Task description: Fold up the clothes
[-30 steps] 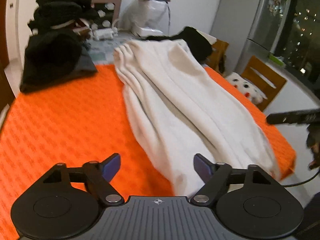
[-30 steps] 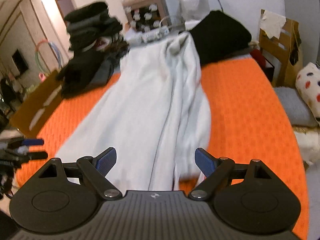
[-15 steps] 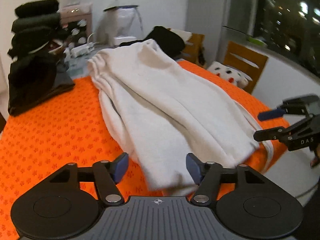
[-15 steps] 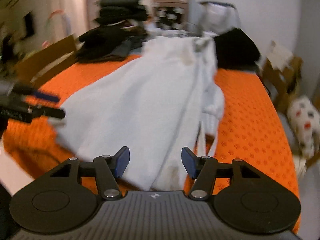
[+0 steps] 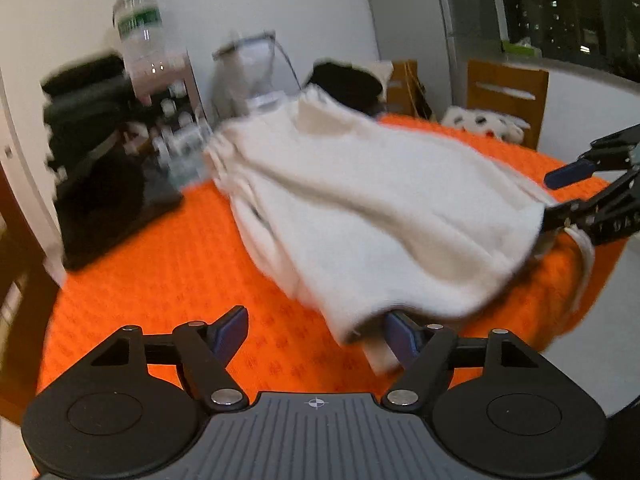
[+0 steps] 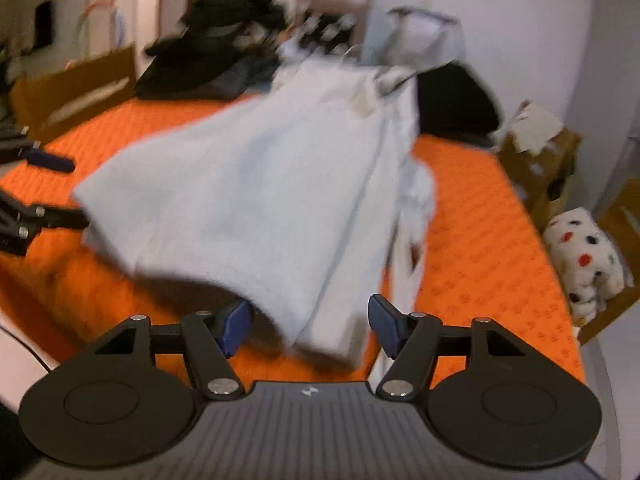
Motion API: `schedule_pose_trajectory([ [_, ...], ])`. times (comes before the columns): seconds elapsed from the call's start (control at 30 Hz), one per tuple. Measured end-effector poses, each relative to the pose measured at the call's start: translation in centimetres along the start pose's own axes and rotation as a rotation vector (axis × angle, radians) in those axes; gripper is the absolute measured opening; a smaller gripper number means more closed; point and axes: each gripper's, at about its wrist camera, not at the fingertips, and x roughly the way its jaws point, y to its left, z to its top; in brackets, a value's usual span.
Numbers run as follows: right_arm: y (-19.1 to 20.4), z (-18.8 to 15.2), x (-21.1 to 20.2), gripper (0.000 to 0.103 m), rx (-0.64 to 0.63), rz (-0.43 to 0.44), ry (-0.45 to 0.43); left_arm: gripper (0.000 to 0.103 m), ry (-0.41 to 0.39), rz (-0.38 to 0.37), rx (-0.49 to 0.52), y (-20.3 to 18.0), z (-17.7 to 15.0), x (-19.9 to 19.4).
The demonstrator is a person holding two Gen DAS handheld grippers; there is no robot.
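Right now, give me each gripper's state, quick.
Left gripper: open, holding nothing; the white garment hem lies over its right fingertip.
Right gripper: open, holding nothing; the garment's hem hangs between its fingers.

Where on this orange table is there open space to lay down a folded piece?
Bare orange table lies between the white garment and the black clothes pile. Another free strip runs right of the garment. The far edge, with bottles and bags, is crowded.
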Motion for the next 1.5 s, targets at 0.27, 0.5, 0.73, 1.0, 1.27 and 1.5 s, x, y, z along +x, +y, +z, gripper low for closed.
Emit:
schedule_pose_trajectory([
  [0.27, 0.3, -0.1, 1.3, 0.069, -0.008, 0.012, 0.004, 0.068, -0.039, -0.009, 0.23, -3.1, 0.4, 1.1],
  [0.5, 0.2, 0.3, 1.0, 0.006, -0.029, -0.018, -0.012, 0.006, -0.098, 0.063, 0.215, -3.3, 1.1, 0.5],
  [0.73, -1.2, 3.2, -3.8, 0.006, -0.034, -0.065, -0.128, 0.006, -0.213, 0.087, -0.027, 0.2, 6.1, -5.8],
  [1.0, -2.2, 1.6, -3.7, 0.028, -0.029, -0.011, 0.019, 0.019, -0.058, -0.086, -0.055, 0.0, 2.1, -5.5],
  [1.27, -5.4, 2.5, -4.9, 0.058, 0.045, 0.047, 0.063, 0.068, -0.04, -0.065, -0.217, 5.5, 1.5, -5.3],
  [1.5, -11.8, 7.1, -2.2, 0.088, 0.248, 0.096, -0.013, 0.092, 0.004, -0.084, -0.415, 10.5, 4.8, 1.7],
])
